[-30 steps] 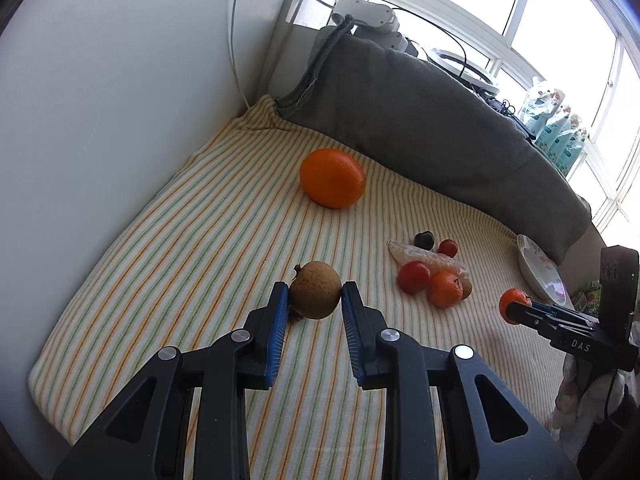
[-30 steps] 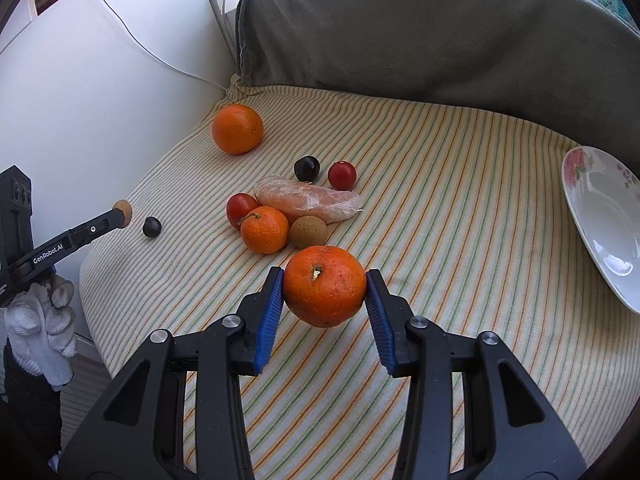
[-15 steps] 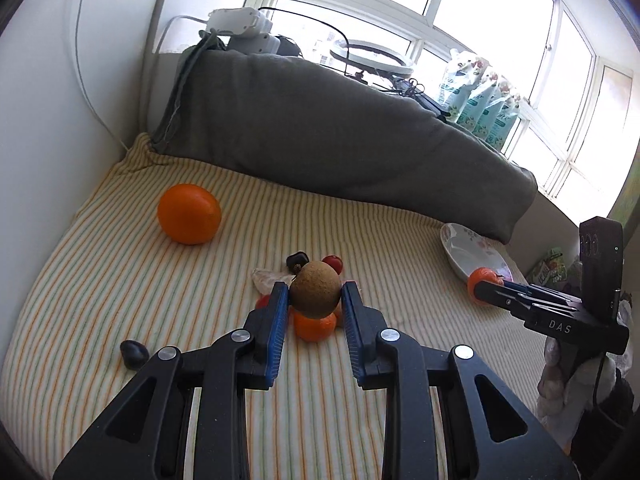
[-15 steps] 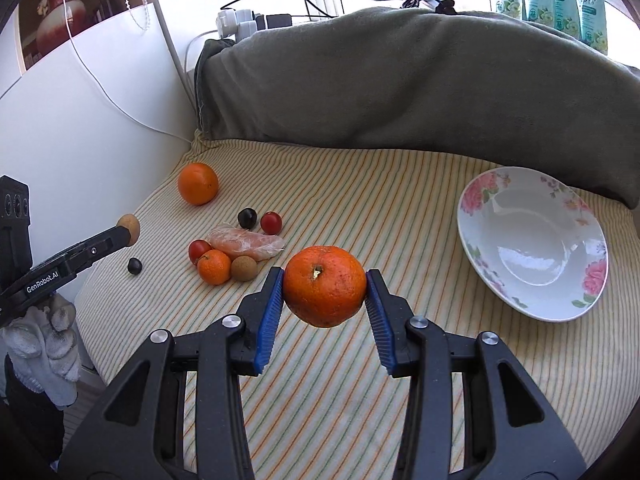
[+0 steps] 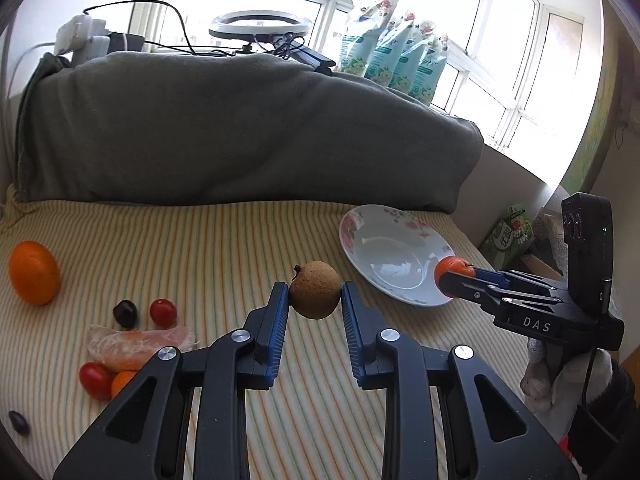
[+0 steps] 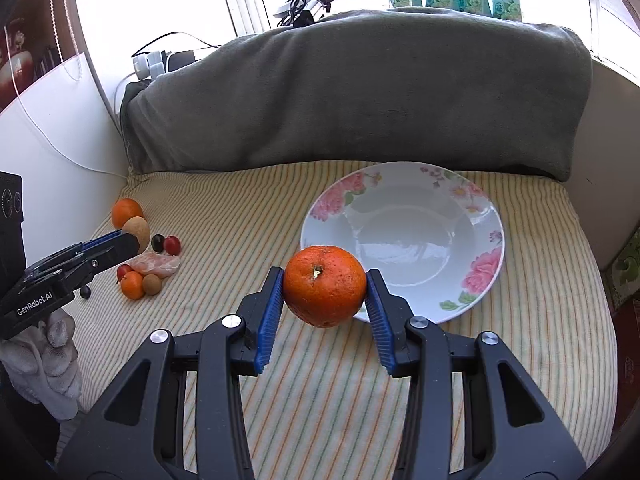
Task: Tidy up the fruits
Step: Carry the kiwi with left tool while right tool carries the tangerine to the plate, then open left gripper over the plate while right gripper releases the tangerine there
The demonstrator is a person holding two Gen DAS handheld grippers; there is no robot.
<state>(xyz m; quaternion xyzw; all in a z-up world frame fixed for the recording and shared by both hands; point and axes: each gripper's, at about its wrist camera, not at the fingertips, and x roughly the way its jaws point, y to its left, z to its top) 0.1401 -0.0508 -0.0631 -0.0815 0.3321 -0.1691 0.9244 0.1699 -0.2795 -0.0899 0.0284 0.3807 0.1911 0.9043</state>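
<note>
My left gripper (image 5: pixel 315 295) is shut on a small brown round fruit (image 5: pixel 315 290), held above the striped cloth (image 5: pixel 224 248). In the right wrist view my right gripper (image 6: pixel 325 287) is shut on an orange (image 6: pixel 325 291) just before the near rim of the white flowered plate (image 6: pixel 476 276). The same plate (image 5: pixel 352 236) lies to the right in the left wrist view, with the right gripper (image 5: pixel 452 276) over its edge. A big orange (image 5: pixel 34 267), cherry tomatoes (image 5: pixel 163 313), a dark fruit (image 5: pixel 125 313) and a wrapped piece (image 5: pixel 138 342) lie at the left.
A grey rolled blanket (image 5: pixel 240 132) runs along the back of the cloth. Pouches (image 5: pixel 394 64), a ring light (image 5: pixel 260 26) and cables stand on the sill behind. A white wall (image 6: pixel 52 152) closes the left side. A gloved hand (image 6: pixel 44 356) holds the left gripper.
Both grippers have swung to the right with their fruits, away from the fruit pile. The plate has come into view, now just past the orange in the right gripper.
</note>
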